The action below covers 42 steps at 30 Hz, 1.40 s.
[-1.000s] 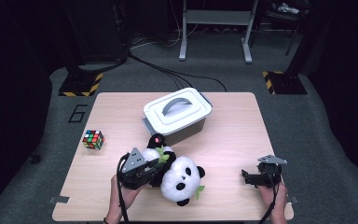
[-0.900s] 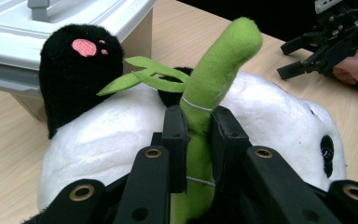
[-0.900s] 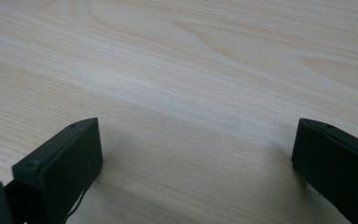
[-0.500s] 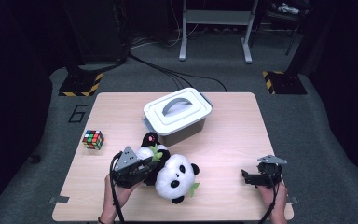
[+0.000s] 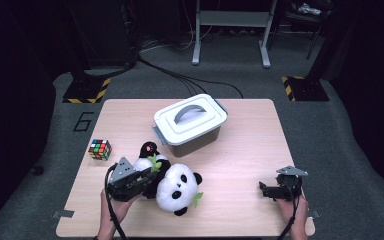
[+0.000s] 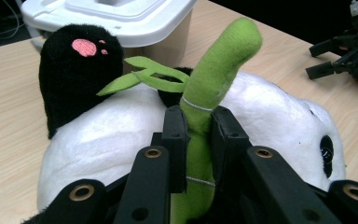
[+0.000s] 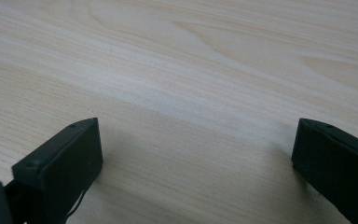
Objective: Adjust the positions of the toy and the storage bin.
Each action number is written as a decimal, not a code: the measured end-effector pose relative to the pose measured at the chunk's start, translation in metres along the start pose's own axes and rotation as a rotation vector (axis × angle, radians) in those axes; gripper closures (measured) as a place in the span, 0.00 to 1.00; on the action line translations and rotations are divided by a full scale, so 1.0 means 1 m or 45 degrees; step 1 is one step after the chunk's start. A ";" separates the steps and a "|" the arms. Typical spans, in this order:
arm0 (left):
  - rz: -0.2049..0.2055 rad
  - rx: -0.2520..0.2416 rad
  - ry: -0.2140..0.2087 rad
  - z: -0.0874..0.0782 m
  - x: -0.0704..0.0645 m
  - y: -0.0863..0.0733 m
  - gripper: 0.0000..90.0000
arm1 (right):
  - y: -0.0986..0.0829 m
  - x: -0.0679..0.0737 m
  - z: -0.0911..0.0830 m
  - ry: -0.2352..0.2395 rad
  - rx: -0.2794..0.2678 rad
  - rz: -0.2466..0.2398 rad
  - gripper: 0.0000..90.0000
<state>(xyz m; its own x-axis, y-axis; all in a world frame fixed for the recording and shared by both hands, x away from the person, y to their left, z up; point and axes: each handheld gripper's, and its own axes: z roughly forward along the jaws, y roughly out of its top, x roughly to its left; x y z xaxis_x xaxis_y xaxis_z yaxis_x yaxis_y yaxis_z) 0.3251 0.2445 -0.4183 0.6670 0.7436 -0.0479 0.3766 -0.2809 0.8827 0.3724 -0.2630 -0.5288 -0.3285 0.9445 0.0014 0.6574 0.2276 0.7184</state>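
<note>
We have the panda (image 5: 177,187) lying on the worktop (image 5: 240,165) just before the closed box (image 5: 190,122), its green stalk (image 6: 209,93) pinched in our left gripper (image 6: 196,135), the right gripper (image 7: 191,154) gaping idle, so moving it remains.

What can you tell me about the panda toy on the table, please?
The panda toy is soft plush, white with black ears, eye patches and limbs, one paw showing a pink pad. It lies on the wooden table, before the lidded box. Its green bamboo stalk, with felt leaves, is clamped between the left gripper jaws.
</note>
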 end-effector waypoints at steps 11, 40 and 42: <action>-0.071 -0.037 0.003 -0.016 0.030 -0.008 0.86 | 0.000 0.000 0.000 -0.001 0.000 0.000 0.01; -0.159 0.076 -0.044 -0.004 0.089 -0.026 0.76 | 0.000 0.000 0.000 -0.003 -0.002 -0.002 0.01; -0.171 0.081 -0.038 -0.005 0.086 -0.025 0.69 | 0.000 0.000 0.000 -0.003 -0.002 -0.002 0.01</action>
<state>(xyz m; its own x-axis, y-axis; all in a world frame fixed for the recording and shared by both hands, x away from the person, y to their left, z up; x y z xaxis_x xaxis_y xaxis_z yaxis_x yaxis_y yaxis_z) 0.3696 0.3189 -0.4421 0.6263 0.7590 -0.1780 0.5029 -0.2189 0.8362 0.3727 -0.2631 -0.5289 -0.3275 0.9449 -0.0013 0.6558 0.2283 0.7195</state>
